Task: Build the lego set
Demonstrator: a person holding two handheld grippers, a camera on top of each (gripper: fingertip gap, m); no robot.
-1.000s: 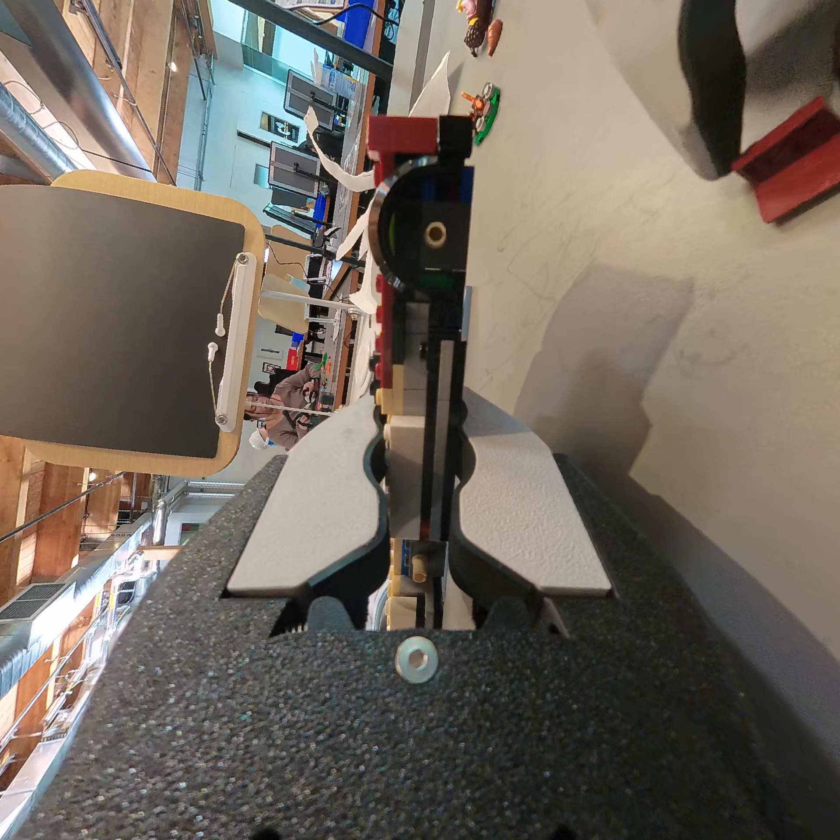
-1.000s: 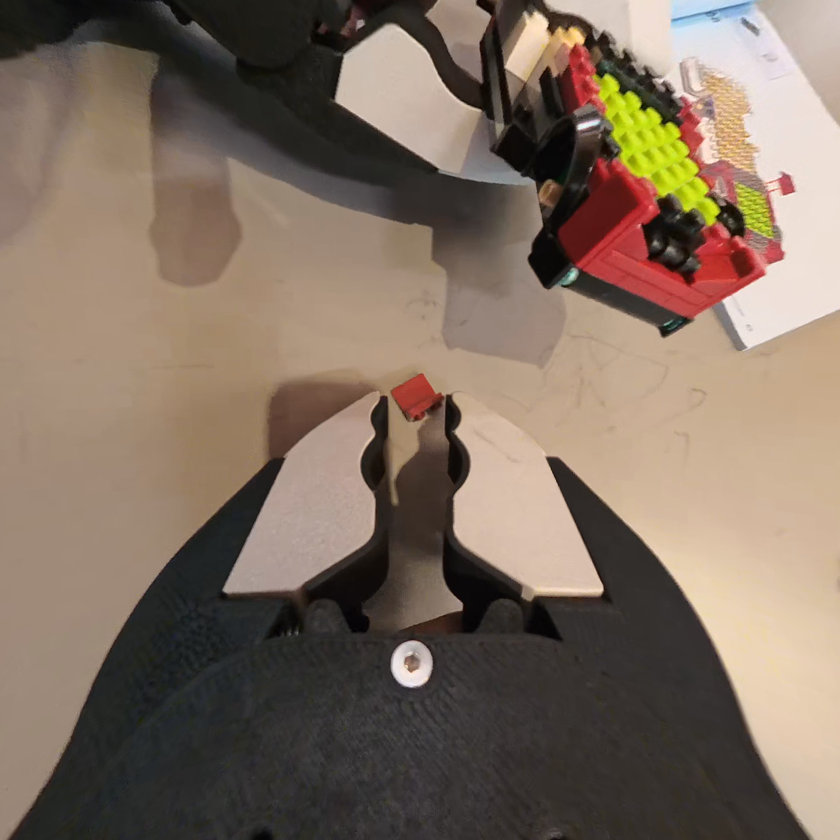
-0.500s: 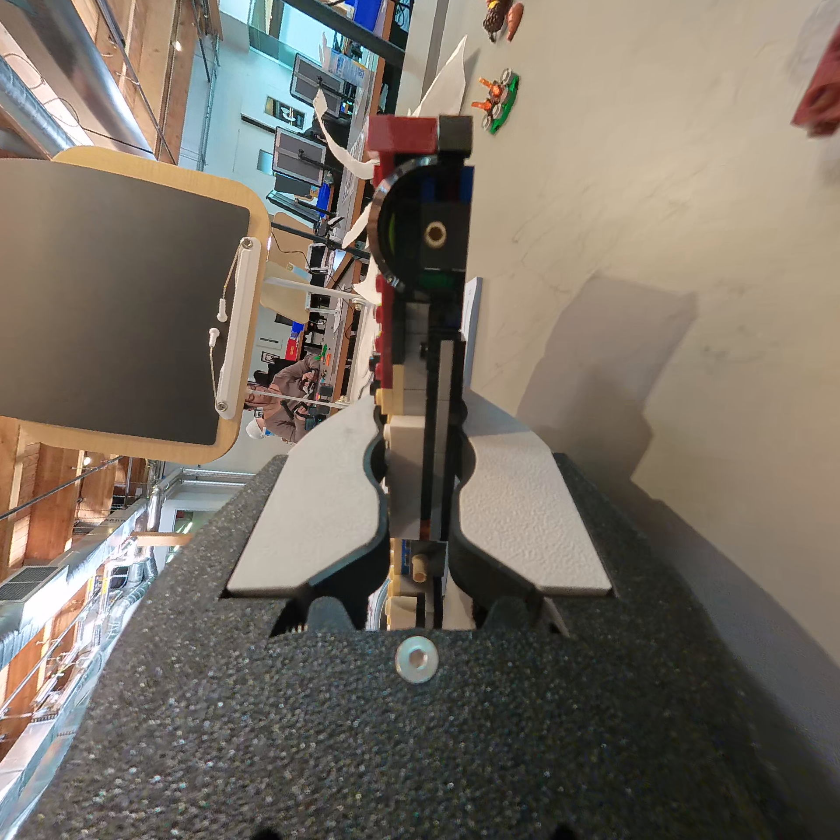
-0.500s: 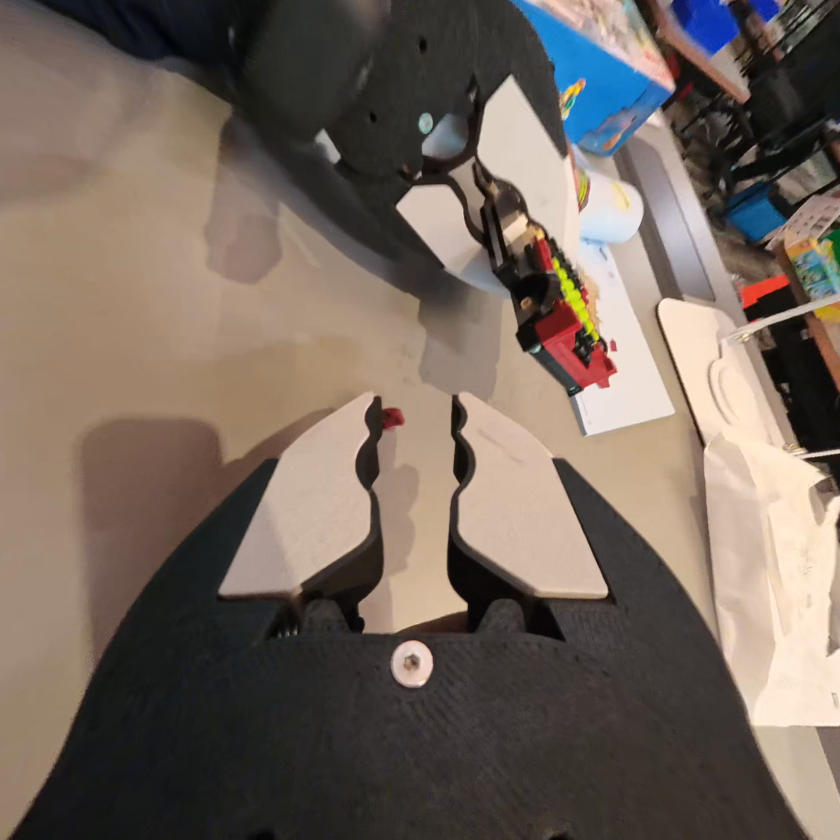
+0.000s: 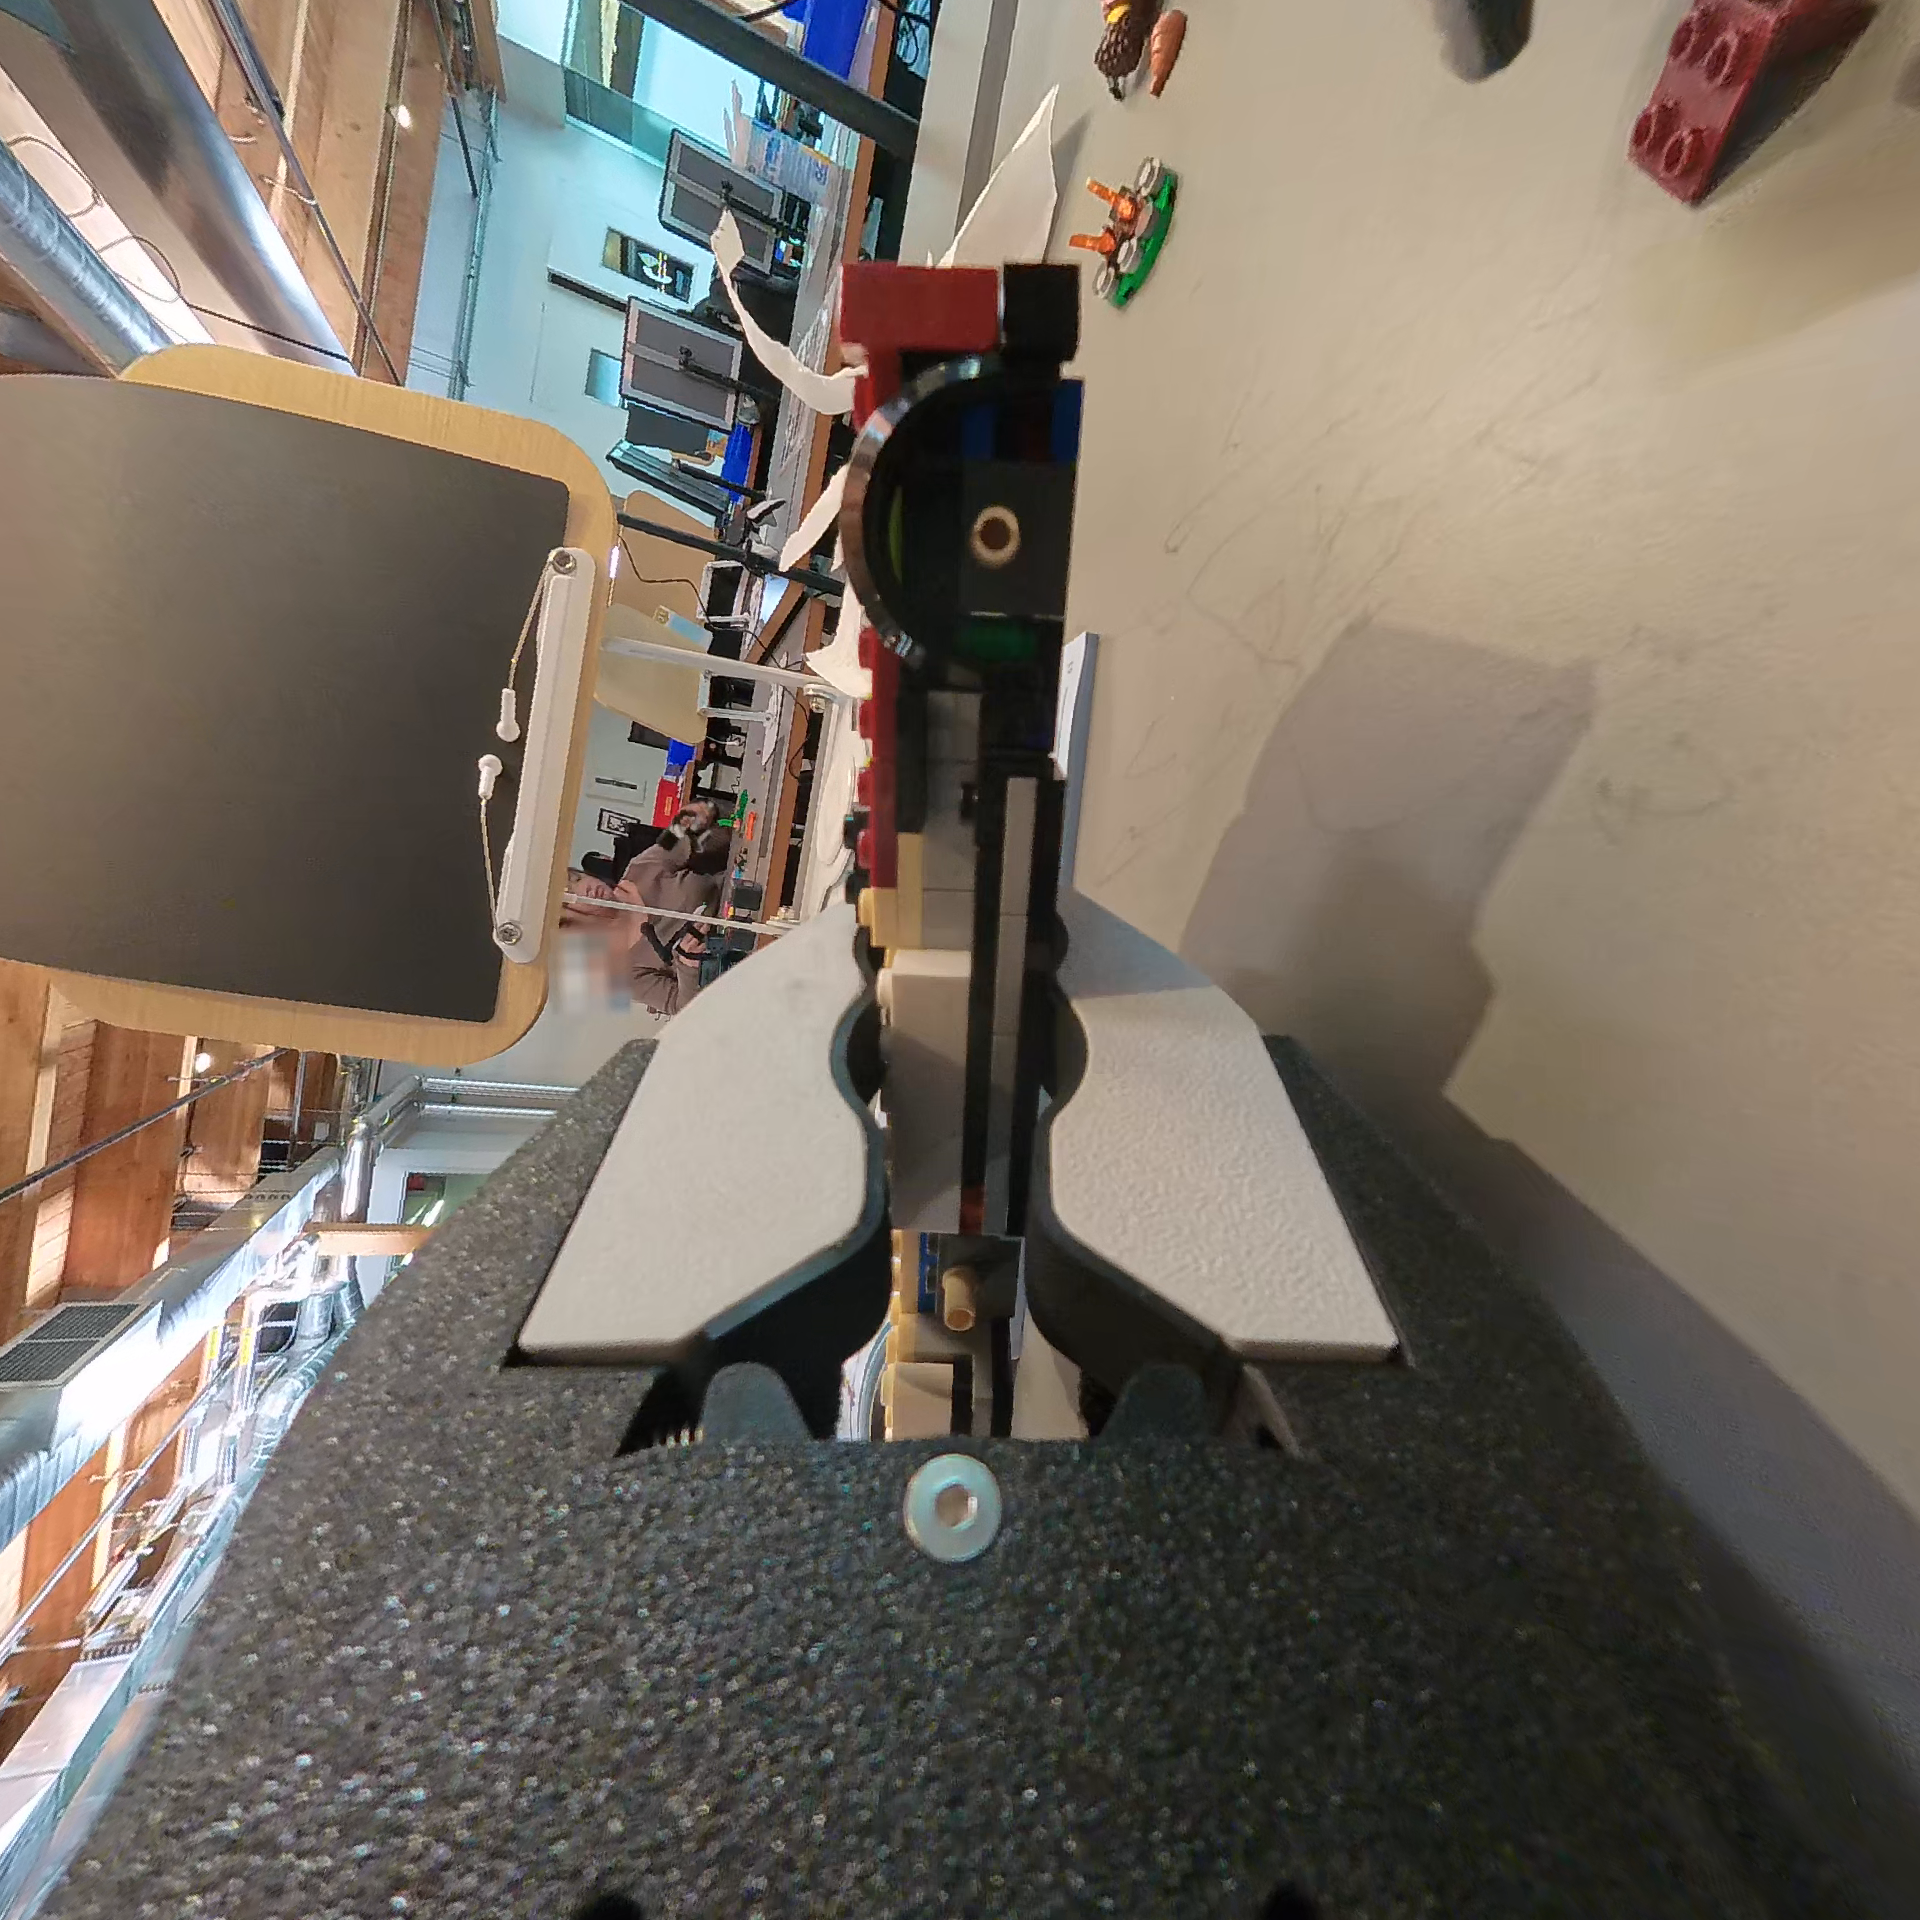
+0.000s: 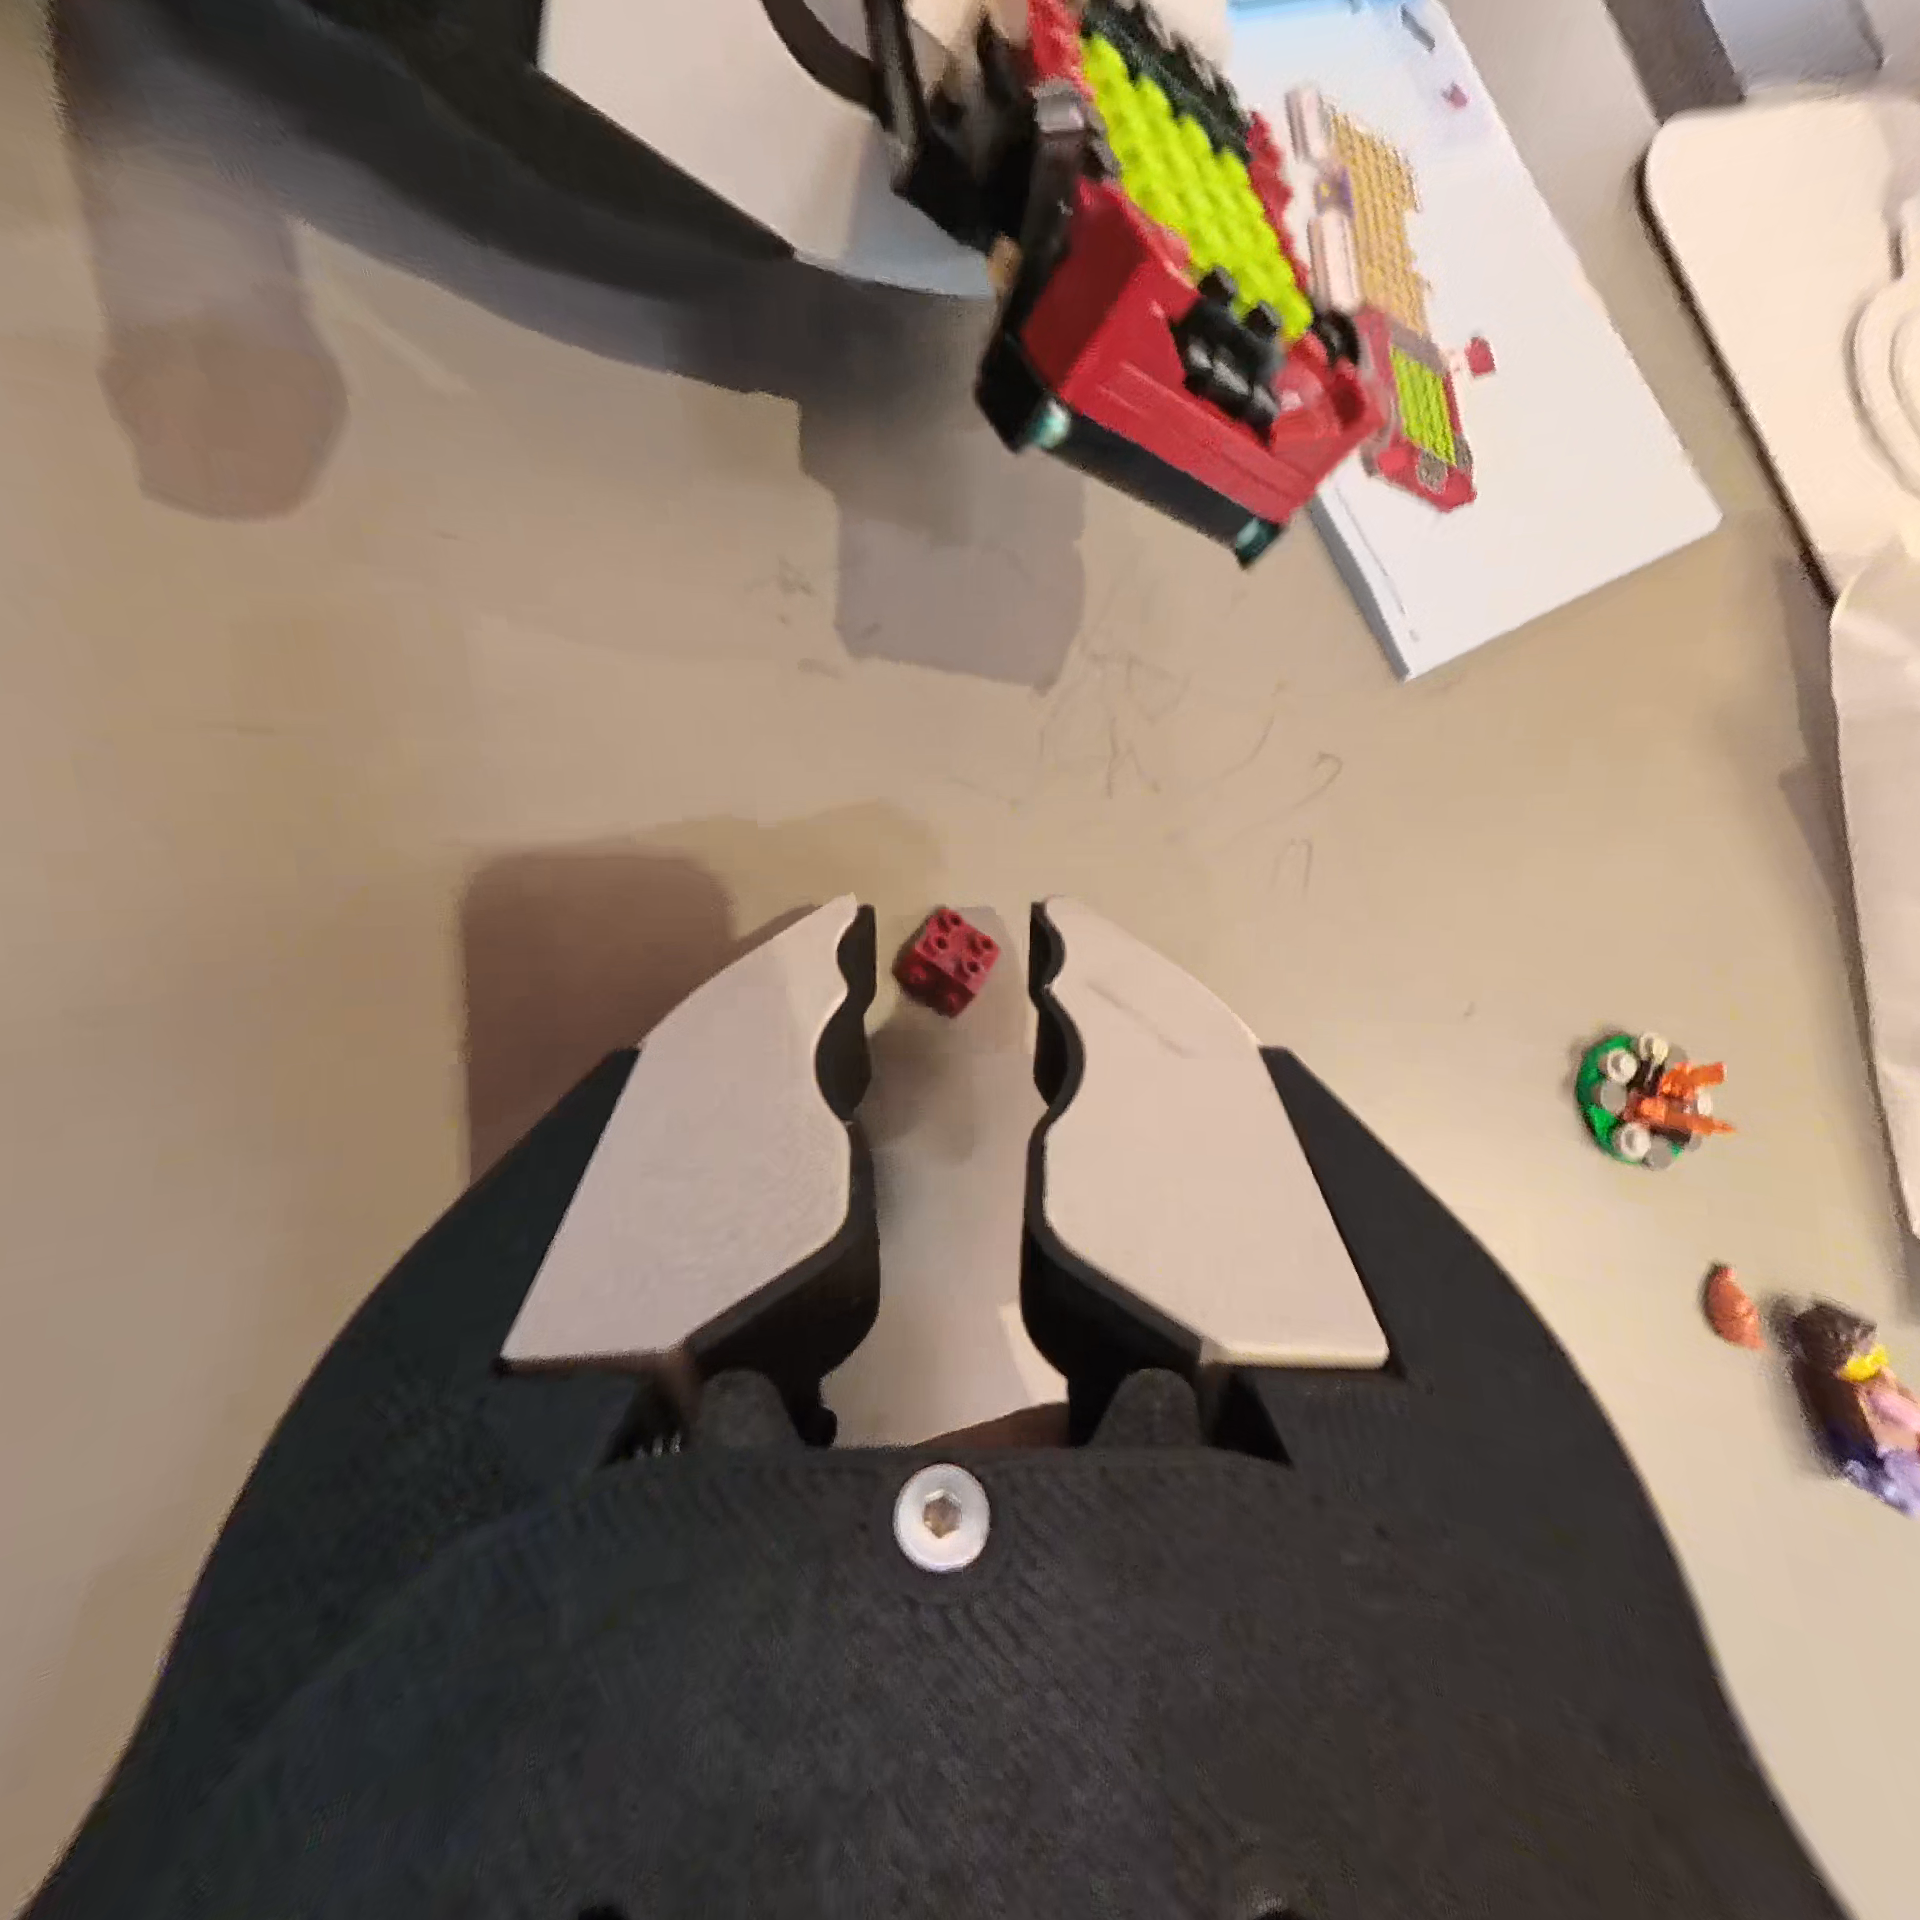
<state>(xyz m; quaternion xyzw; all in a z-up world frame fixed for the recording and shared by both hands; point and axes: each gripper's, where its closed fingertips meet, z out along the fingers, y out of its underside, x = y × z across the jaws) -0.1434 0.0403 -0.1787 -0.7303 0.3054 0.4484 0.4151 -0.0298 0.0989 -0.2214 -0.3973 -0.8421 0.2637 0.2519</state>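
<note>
My left gripper [image 5: 961, 935] is shut on a brick-built model [image 5: 966, 582] of red, black, tan and grey bricks, and holds it above the table. The right wrist view shows the same model [image 6: 1174, 343] with a lime-green studded top, still in the left gripper's fingers [image 6: 665, 62]. My right gripper [image 6: 943, 925] is open and points down at the table. A small dark red brick [image 6: 945, 961] lies studs up between its fingertips, with a gap to each pad. That brick also shows in the left wrist view [image 5: 1725, 94].
An instruction booklet [image 6: 1507, 416] lies beyond the model. A green round piece with orange parts [image 6: 1647, 1107], a small brown piece [image 6: 1730, 1311] and a minifigure [image 6: 1860, 1392] lie at the right. White paper [image 6: 1881, 831] lies at the right edge. A dark wood-framed board [image 5: 260, 707] shows behind. My hands' fingertips stand some 15 cm from each other. It is some 20 cm from my right tips to the small brown piece [image 6: 1730, 1311].
The right gripper tilted up, then came back down over the table; the dark red brick now lies centred between its open fingertips. The left gripper still grips the model and barely moved.
</note>
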